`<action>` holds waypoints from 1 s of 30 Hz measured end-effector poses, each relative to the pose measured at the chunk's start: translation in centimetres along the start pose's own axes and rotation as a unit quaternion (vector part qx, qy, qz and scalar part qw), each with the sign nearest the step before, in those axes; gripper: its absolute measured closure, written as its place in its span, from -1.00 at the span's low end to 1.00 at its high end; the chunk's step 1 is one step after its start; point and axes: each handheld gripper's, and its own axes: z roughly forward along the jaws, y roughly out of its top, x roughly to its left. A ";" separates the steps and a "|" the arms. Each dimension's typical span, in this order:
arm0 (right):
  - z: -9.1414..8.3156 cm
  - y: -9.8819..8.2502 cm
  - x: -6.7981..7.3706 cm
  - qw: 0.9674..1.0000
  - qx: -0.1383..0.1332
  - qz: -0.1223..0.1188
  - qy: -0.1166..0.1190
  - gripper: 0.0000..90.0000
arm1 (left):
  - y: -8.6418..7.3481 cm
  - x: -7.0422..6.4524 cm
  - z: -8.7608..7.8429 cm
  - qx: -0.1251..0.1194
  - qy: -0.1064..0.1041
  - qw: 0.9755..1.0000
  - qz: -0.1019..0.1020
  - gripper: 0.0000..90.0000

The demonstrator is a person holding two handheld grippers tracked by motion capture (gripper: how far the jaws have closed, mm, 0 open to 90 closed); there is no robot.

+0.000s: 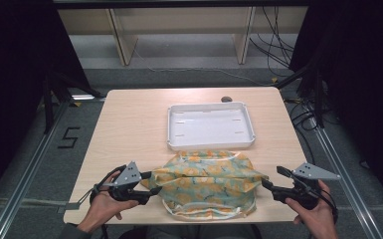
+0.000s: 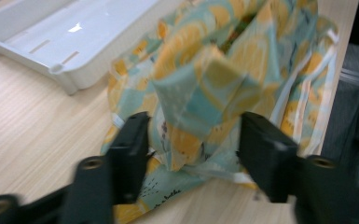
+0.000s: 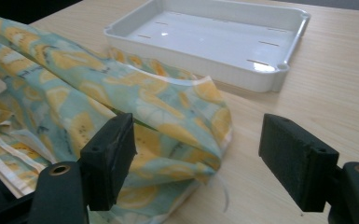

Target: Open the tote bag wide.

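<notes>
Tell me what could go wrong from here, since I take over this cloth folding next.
The left gripper is open with a raised fold of the lemon-print cloth loose between its fingers; that fold may flop back and undo the shape. The cloth's far edge lies against the white tray, so a pull might drag or nudge the tray. The cloth's near edge sits close to the table edge and could slip off.
</notes>
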 end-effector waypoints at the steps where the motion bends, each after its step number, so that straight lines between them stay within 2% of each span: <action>1: 0.0 0.1 0.1 1.000 0.004 -0.002 0.004 -0.38 | 0.3 -0.1 -0.3 -0.012 -0.003 1.000 -0.001 -0.35; 2: 0.0 0.2 0.4 1.000 0.007 0.002 0.005 -0.37 | 0.6 -0.5 -0.6 -0.018 -0.003 1.000 -0.006 -0.36; 3: 0.2 0.3 0.4 1.000 0.001 -0.007 0.007 -0.38 | 1.0 -0.7 -0.9 -0.021 -0.002 1.000 0.014 -0.36; 5: 0.2 0.4 0.4 1.000 0.004 -0.006 0.012 -0.37 | 1.3 -1.2 -1.1 -0.025 0.003 1.000 0.015 -0.38; 6: 0.5 0.6 0.6 1.000 0.005 -0.004 0.018 -0.38 | 1.9 -1.9 -1.3 -0.028 0.004 0.999 0.026 -0.40; 7: 0.5 0.6 0.6 1.000 0.005 -0.004 0.018 -0.38 | 1.9 -1.9 -1.3 -0.028 0.004 0.999 0.026 -0.42; 8: 0.8 0.9 0.7 1.000 0.002 -0.012 0.028 -0.38 | 2.2 -2.4 -1.3 -0.027 0.009 0.999 0.025 -0.42; 9: 0.9 1.1 1.0 0.999 0.005 -0.004 0.033 -0.38 | 2.8 -3.2 -1.2 -0.029 0.011 0.999 0.038 -0.41; 10: 0.9 1.1 1.0 0.999 0.005 -0.004 0.033 -0.38 | 2.8 -3.2 -1.2 -0.029 0.011 0.999 0.038 -0.39; 11: 1.2 1.6 1.4 0.999 0.006 0.004 0.047 -0.38 | 3.4 -3.8 -0.8 -0.023 0.009 0.999 0.046 -0.38; 13: 1.4 1.9 1.5 0.999 0.012 -0.005 0.048 -0.38 | 3.6 -4.1 -0.6 -0.021 0.005 0.999 0.046 -0.37; 14: 1.8 2.5 1.9 0.998 0.020 -0.011 0.059 -0.38 | 4.0 -4.4 0.0 -0.021 0.001 0.999 0.045 -0.37; 15: 1.8 2.5 1.9 0.998 0.020 -0.011 0.059 -0.38 | 4.0 -4.4 0.0 -0.021 0.001 0.999 0.045 -0.36; 16: 2.6 3.0 2.3 0.998 0.021 -0.017 0.064 -0.38 | 4.3 -4.5 0.8 -0.016 -0.010 0.999 0.044 -0.36; 17: 3.2 3.2 2.4 0.997 0.014 -0.026 0.068 -0.38 | 4.3 -4.5 0.8 -0.016 -0.010 0.999 0.044 -0.34; 19: 4.1 3.8 2.9 0.996 0.033 -0.032 0.082 -0.38 | 4.5 -4.9 1.8 0.004 -0.015 0.998 0.063 -0.30; 21: 5.2 4.4 3.2 0.993 0.046 -0.055 0.091 -0.39 | 4.6 -5.0 2.6 0.016 -0.012 0.998 0.065 -0.30; 22: 5.2 4.4 3.2 0.993 0.046 -0.055 0.091 -0.39 | 4.6 -5.0 2.6 0.016 -0.012 0.998 0.065 -0.30; 23: 6.2 4.9 3.9 0.991 0.049 -0.073 0.098 -0.44 | 4.6 -5.1 3.1 0.030 -0.005 0.998 0.063 -0.28; 24: 6.2 4.9 3.9 0.991 0.049 -0.073 0.098 -0.44 | 4.6 -5.1 3.1 0.030 -0.005 0.998 0.063 -0.25; 25: 7.1 5.4 4.6 0.989 0.048 -0.088 0.109 -0.44 | 4.5 -5.3 3.7 0.031 -0.008 0.998 0.059 -0.23; 27: 7.5 5.6 4.9 0.988 0.055 -0.090 0.115 -0.44 | 4.5 -5.3 4.0 0.035 -0.010 0.997 0.063 -0.16; 28: 8.5 5.9 5.4 0.986 0.057 -0.097 0.125 -0.44 | 4.3 -5.1 4.4 0.038 -0.011 0.997 0.071 -0.14; 29: 8.8 6.1 5.5 0.983 0.067 -0.106 0.135 -0.43 | 4.2 -5.0 4.6 0.036 -0.013 0.997 0.068 -0.08; 30: 8.8 6.1 5.5 0.983 0.067 -0.106 0.135 -0.43 | 4.2 -5.0 4.6 0.036 -0.013 0.997 0.068 0.02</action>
